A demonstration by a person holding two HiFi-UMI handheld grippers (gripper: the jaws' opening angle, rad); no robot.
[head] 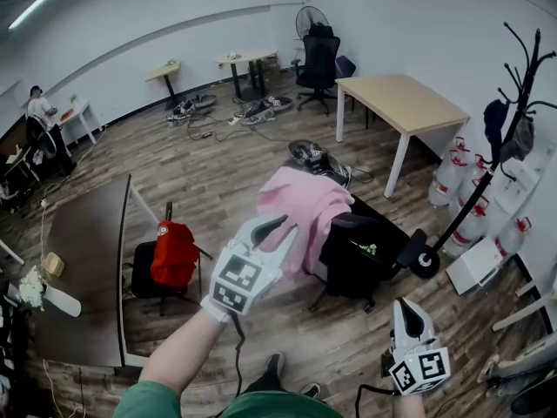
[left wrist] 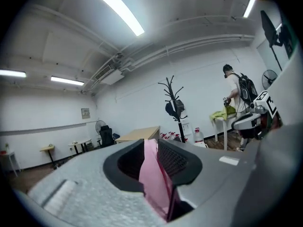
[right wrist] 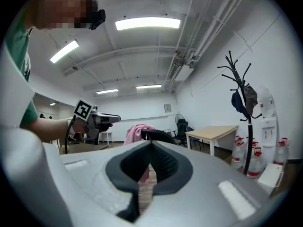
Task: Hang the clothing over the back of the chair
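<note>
A pink piece of clothing (head: 300, 205) hangs bunched over the top of a black chair (head: 361, 255) in the middle of the room. My left gripper (head: 278, 227) reaches to the garment's near edge. In the left gripper view a fold of the pink clothing (left wrist: 154, 178) fills the narrow gap of my left gripper (left wrist: 152, 146), pinched between the pads. My right gripper (head: 407, 310) stays low at the right, apart from the chair, jaws together and empty. From my right gripper (right wrist: 150, 149) I see the pink clothing (right wrist: 137, 129) on the chair back (right wrist: 160, 135).
A red backpack (head: 174, 252) sits on a small chair beside a dark table (head: 83, 268) at the left. A wooden table (head: 400, 103), a black coat rack (head: 509, 120) and water bottles (head: 457, 177) stand at the right. A person (head: 39, 107) is far left.
</note>
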